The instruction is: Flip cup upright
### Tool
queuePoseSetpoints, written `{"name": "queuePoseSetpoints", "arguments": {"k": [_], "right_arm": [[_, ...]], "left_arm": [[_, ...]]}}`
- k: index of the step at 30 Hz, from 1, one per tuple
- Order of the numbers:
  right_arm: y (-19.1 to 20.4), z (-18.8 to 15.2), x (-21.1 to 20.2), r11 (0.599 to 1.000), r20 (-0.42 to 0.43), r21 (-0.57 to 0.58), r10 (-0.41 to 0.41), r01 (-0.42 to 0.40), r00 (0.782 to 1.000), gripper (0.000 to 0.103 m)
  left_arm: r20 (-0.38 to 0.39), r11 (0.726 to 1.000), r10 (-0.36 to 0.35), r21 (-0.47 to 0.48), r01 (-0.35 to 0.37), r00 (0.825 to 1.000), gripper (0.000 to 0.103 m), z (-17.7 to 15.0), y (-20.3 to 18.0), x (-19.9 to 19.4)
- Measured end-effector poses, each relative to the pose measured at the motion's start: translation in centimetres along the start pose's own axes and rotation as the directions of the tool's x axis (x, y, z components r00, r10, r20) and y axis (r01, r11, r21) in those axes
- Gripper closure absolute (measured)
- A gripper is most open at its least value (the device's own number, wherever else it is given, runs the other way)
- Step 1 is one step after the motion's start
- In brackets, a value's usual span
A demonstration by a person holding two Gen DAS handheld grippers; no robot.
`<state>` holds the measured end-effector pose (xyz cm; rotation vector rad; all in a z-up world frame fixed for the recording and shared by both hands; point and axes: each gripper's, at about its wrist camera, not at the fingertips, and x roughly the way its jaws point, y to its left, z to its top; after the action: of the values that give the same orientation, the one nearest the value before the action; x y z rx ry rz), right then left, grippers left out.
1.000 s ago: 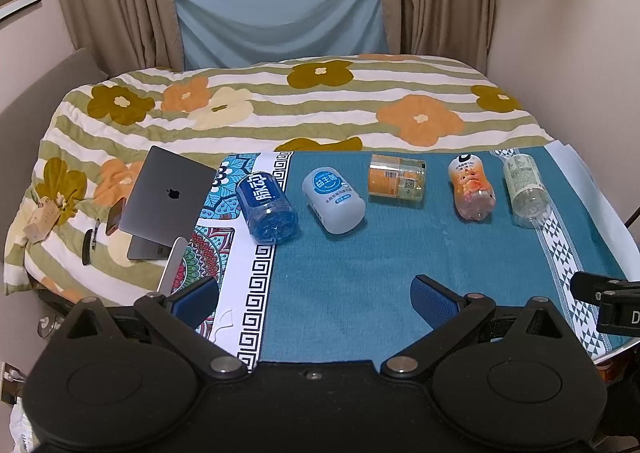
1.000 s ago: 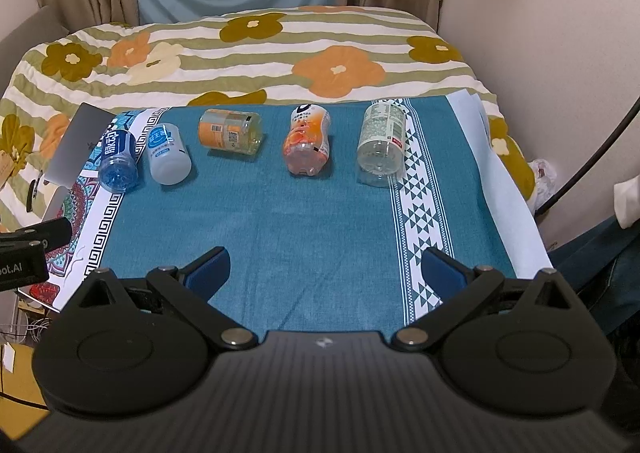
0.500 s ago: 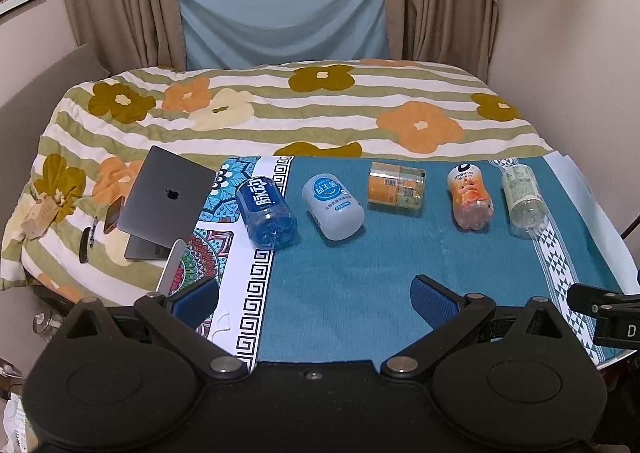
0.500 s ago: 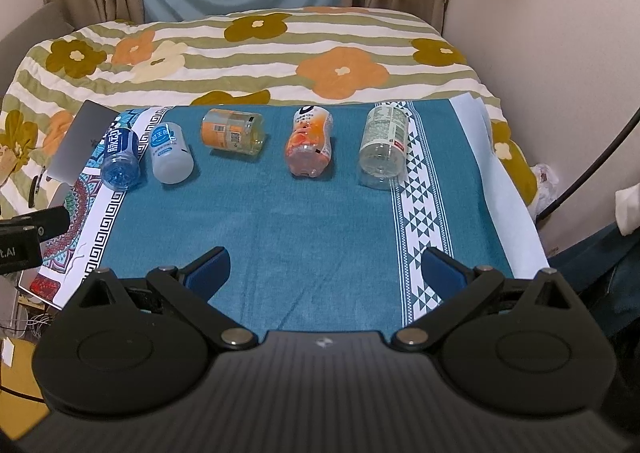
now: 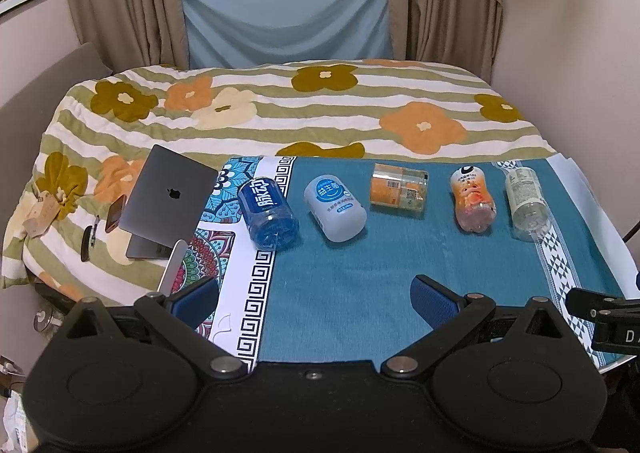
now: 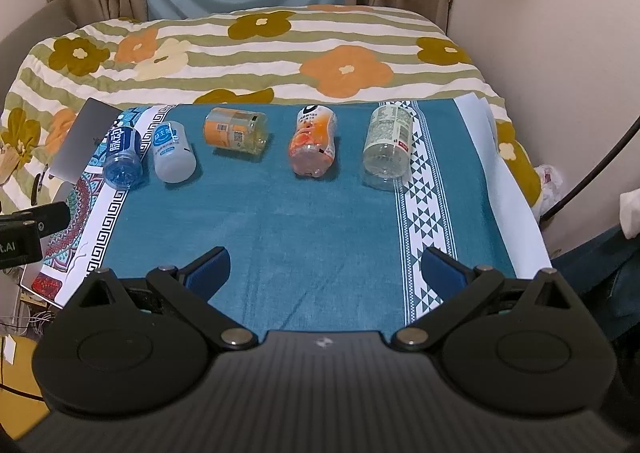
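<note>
Several cut bottle cups lie on their sides in a row on a teal cloth (image 5: 360, 285): a blue one (image 5: 267, 213) (image 6: 122, 157), a white one (image 5: 335, 207) (image 6: 173, 152), an orange-labelled clear one (image 5: 398, 190) (image 6: 235, 131), an orange-pink one (image 5: 473, 198) (image 6: 313, 145) and a clear green-labelled one (image 5: 526, 197) (image 6: 388, 144). My left gripper (image 5: 314, 299) is open and empty, near the cloth's front edge, well short of the cups. My right gripper (image 6: 326, 267) is open and empty above the front of the cloth.
The cloth lies on a bed with a flowered striped blanket (image 5: 280, 113). A grey laptop (image 5: 166, 201), a phone (image 5: 115, 215) and a pen lie to the left. A wall (image 6: 560, 53) stands at the right; curtains (image 5: 280, 5) hang behind.
Both grippers have pulled back and risen slightly, so the cups sit a little lower and farther in view. Nothing on the cloth moved; both stay open.
</note>
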<state>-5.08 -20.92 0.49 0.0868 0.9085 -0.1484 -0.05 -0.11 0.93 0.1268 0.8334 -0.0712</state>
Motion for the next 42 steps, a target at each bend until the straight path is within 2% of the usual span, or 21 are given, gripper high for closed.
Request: {"name": "queuePoseSetpoints", "arguments": {"k": [33, 42], "right_arm": [[0.1, 0.4, 0.6, 1.0, -0.006, -0.005, -0.003, 0.003, 1.0, 0.0], [0.5, 0.6, 2.4, 1.0, -0.028, -0.017, 0.017, -0.017, 0.999, 0.0]], "left_arm": [[-0.019, 1.0, 0.004, 0.003, -0.004, 1.0, 0.0, 0.2, 0.5, 0.8], [-0.048, 0.999, -0.005, -0.046, 0.003, 0.999, 0.0, 2.6, 2.2, 3.5]]}}
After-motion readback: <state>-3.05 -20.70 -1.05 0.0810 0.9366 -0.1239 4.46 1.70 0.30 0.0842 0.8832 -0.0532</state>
